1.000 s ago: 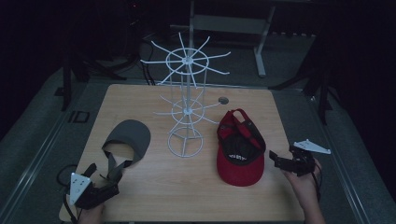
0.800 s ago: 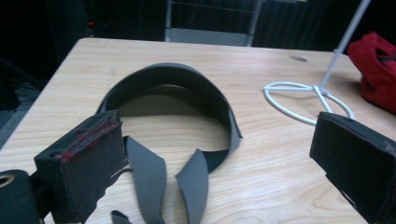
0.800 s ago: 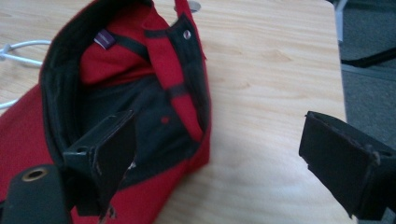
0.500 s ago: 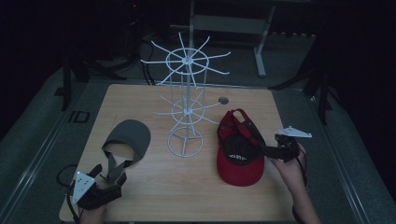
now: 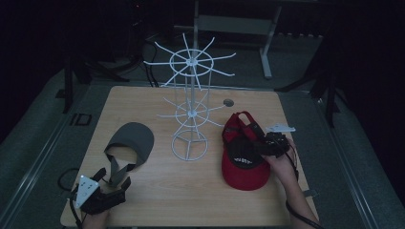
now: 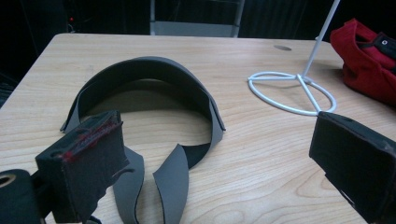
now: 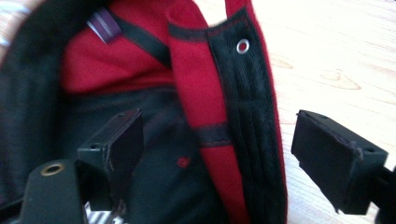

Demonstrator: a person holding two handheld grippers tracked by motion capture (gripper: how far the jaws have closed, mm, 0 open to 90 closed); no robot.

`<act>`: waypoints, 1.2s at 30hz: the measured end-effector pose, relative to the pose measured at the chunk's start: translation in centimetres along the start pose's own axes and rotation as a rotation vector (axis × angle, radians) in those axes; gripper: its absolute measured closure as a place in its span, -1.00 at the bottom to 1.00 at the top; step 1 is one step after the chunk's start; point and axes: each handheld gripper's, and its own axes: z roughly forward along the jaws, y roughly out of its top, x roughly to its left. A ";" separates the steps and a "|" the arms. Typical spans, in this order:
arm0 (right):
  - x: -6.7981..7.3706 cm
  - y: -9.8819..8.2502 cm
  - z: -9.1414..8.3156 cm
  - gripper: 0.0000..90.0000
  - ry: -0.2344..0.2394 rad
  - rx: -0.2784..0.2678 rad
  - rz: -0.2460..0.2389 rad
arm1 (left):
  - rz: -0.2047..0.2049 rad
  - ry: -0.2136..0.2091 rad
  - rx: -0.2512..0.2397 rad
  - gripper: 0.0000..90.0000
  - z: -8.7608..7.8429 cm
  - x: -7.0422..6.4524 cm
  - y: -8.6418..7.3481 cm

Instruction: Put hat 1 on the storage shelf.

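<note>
A red cap [image 5: 243,162] lies upside down on the right of the wooden table [image 5: 143,100]. My right gripper [image 5: 260,144] reaches in from the right, its open jaws straddling the cap's red and black side wall [image 7: 233,93]. The jaws have just been closing, and the pads stand clear of the fabric. A grey visor [image 5: 131,140] lies at the left, its straps towards me. My left gripper [image 5: 114,179] rests at the front left corner, open and empty, pointing at the visor [image 6: 140,74]. The cap [image 6: 362,51] also shows at the far right of the left gripper view.
A white wire hat rack [image 5: 190,114] stands mid-table between visor and cap, its ring base [image 6: 292,91] on the wood. A small round hole [image 5: 228,102] sits behind it. A metal stand [image 5: 234,24] is beyond the table. The person's right hand [image 5: 282,167] holds the right gripper.
My right gripper has moved left from the table's right edge onto the red cap's rim. The left gripper has stayed put.
</note>
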 end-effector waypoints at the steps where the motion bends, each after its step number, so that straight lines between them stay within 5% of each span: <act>1: 0.0 0.0 0.4 -0.60 -0.003 0.011 -0.013 | 0.001 0.003 0.001 -0.92 0.0 0.0 0.0; 13: 0.6 -0.5 3.2 -0.32 -0.085 0.094 -0.097 | -0.012 0.009 0.005 -0.92 0.1 0.2 -0.1; 16: 0.7 -0.6 3.5 -0.10 -0.098 0.111 -0.110 | -0.015 0.009 0.009 -0.92 0.2 0.2 -0.1; 24: 0.2 -0.7 3.5 0.84 -0.067 0.129 -0.093 | -0.024 0.009 0.012 -0.92 0.2 0.3 -0.2; 36: 0.2 0.2 0.5 0.93 -0.052 0.049 -0.031 | -0.027 0.027 0.012 -0.91 0.1 0.3 -0.2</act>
